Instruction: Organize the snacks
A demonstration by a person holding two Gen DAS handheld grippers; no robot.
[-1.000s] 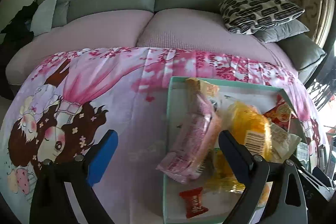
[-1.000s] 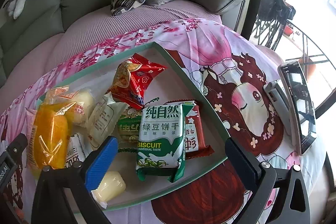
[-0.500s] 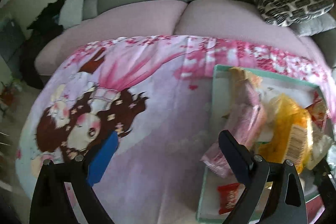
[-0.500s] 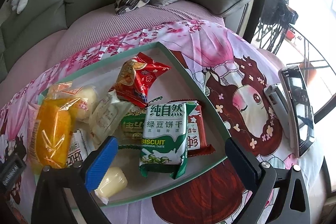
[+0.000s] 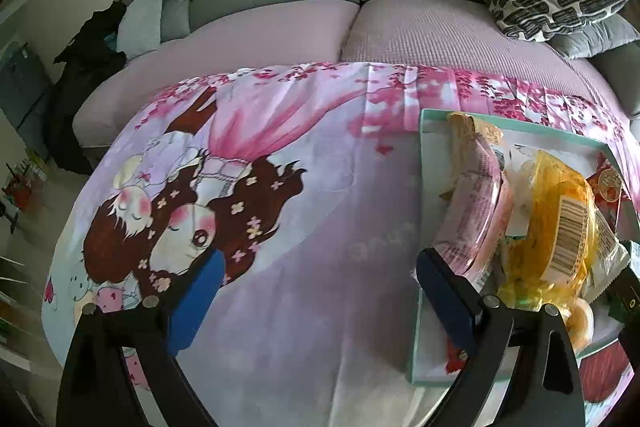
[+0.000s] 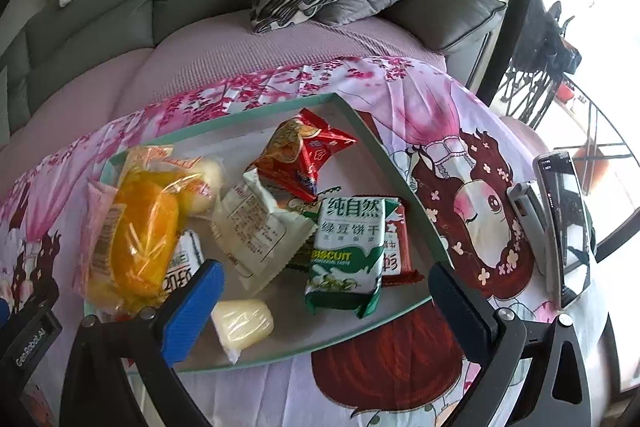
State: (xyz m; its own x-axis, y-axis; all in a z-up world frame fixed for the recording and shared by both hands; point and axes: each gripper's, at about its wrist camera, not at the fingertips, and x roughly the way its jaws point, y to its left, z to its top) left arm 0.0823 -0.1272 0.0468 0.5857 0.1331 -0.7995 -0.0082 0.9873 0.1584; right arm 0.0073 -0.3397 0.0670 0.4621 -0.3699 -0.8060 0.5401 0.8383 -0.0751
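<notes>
Both tongs are apart and empty. Right tongs hover over the tray, biscuit pack at 12 o'clock: lower squarely, pinch its middle. Left tongs wait over the cloth at the tray's 9 o'clock.

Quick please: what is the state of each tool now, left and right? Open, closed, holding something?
Left tool: open, holding nothing, over the printed cloth beside the tray.
Right tool: open, holding nothing, above the green biscuit pack.
</notes>
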